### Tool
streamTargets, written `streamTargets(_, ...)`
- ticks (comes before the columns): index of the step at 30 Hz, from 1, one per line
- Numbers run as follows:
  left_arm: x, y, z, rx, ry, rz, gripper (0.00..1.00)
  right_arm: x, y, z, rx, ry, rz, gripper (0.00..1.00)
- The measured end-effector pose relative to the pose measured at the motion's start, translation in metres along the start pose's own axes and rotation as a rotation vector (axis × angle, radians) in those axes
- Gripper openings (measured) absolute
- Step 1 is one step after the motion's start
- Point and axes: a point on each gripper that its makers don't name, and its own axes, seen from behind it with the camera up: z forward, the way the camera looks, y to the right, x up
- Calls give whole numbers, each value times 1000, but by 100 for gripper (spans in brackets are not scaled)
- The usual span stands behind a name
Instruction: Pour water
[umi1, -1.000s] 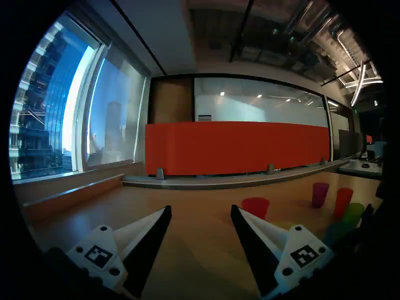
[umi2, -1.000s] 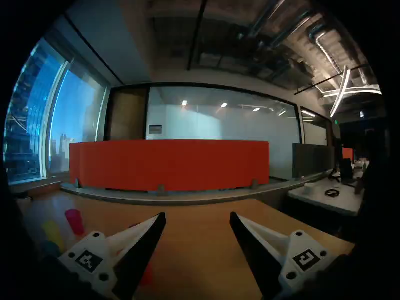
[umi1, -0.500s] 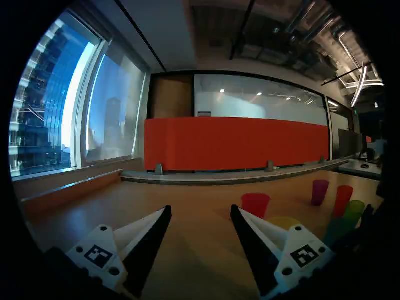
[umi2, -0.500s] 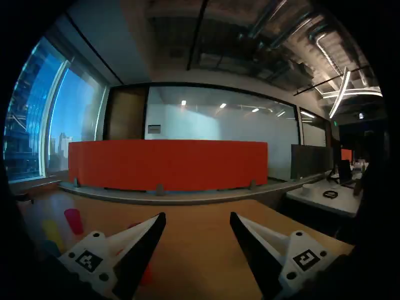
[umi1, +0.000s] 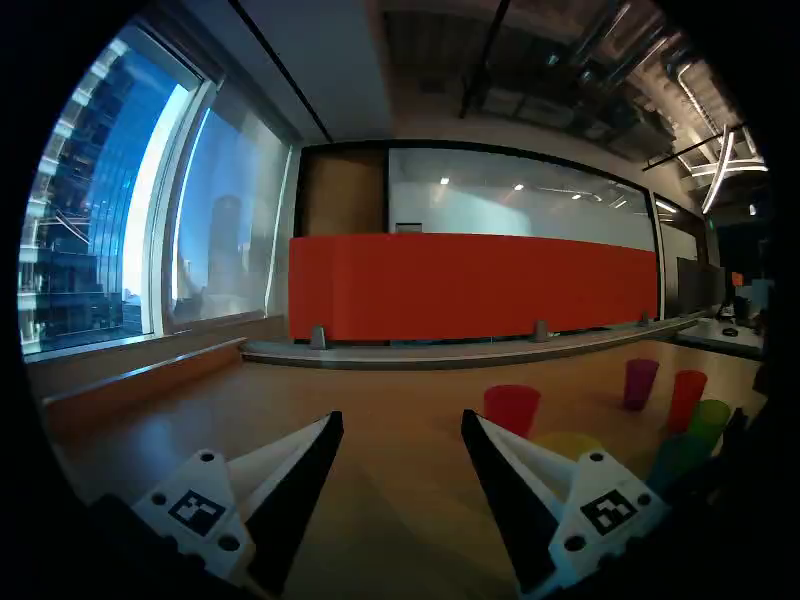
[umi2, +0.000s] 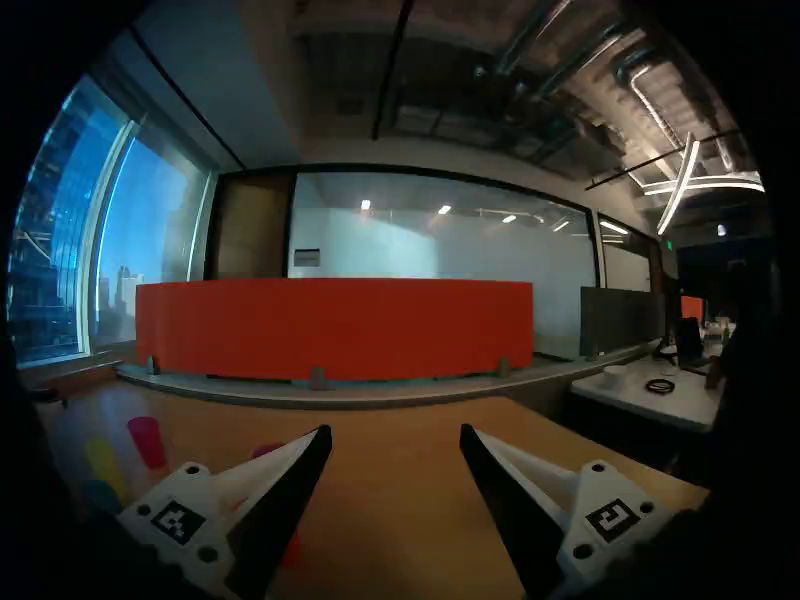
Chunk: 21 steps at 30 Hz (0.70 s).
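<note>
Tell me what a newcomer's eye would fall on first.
The orange screen behind the table strikes first, with bright windows to its left. Coloured cups stand clustered at the right in the left gripper view. The left gripper and the right gripper both hang open and empty over the table.

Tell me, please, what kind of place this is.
Probably an open-plan office high up in a city building. An orange partition runs along the far edge of a long wooden table, tall windows look onto neighbouring towers, and a white desk with some equipment stands to one side.
</note>
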Motion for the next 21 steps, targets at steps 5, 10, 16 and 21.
streamTargets(5,0,0,-1,3,0,0,87,0,2,0,-2,1,2,99)
streamTargets(10,0,0,-1,2,-1,2,87,0,2,-2,-3,0,0,99)
streamTargets(16,1,0,-1,2,-2,3,89,1,5,-1,-3,12,-6,99)
streamTargets(21,2,1,-1,2,-2,3,89,4,9,-3,0,36,-5,99)
